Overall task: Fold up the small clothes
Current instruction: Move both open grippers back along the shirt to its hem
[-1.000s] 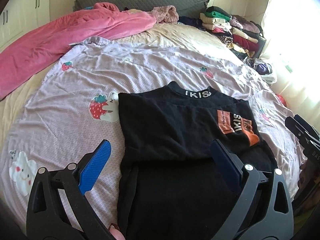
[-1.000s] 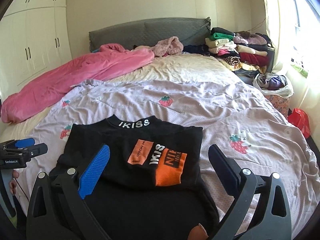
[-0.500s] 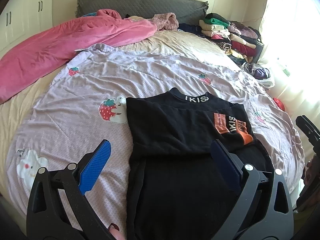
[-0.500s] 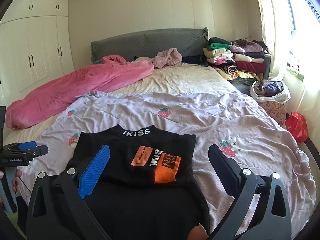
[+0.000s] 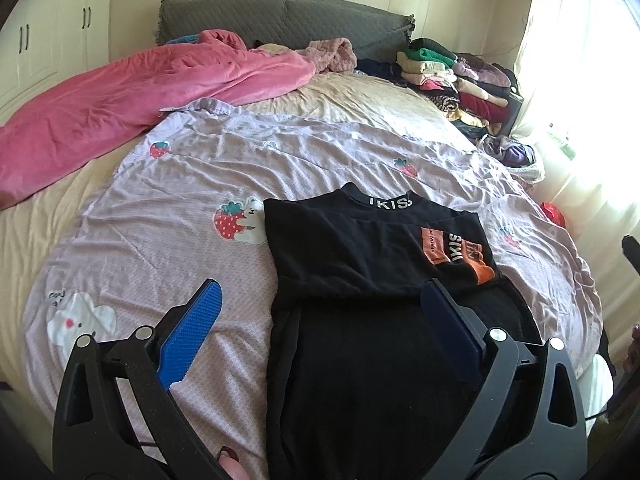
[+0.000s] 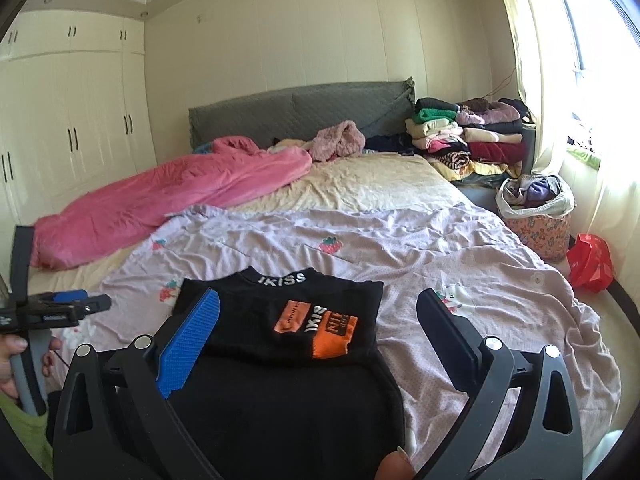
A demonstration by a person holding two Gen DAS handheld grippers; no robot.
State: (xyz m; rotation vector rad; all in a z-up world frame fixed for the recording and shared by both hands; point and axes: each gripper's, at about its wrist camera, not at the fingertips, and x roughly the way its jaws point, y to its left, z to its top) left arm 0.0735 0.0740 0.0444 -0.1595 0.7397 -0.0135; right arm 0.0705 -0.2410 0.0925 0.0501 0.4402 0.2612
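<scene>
Tongs raised, both pairs wide and empty, above the black IKISS top [image 5: 372,280].
You've laid it flat on the strawberry-print quilt [image 5: 168,216], hem nearest you, ready for folding.

The black shirt [image 6: 280,320] carried "IKISS" in white letters on its collar. White "IKIS" letters also stood on its orange chest patch [image 6: 316,328]; the smaller print there was unreadable.

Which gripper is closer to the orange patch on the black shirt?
Right. The right gripper hangs almost directly over the orange patch; the left gripper sits over the shirt's left edge, with the patch off to its right.
</scene>
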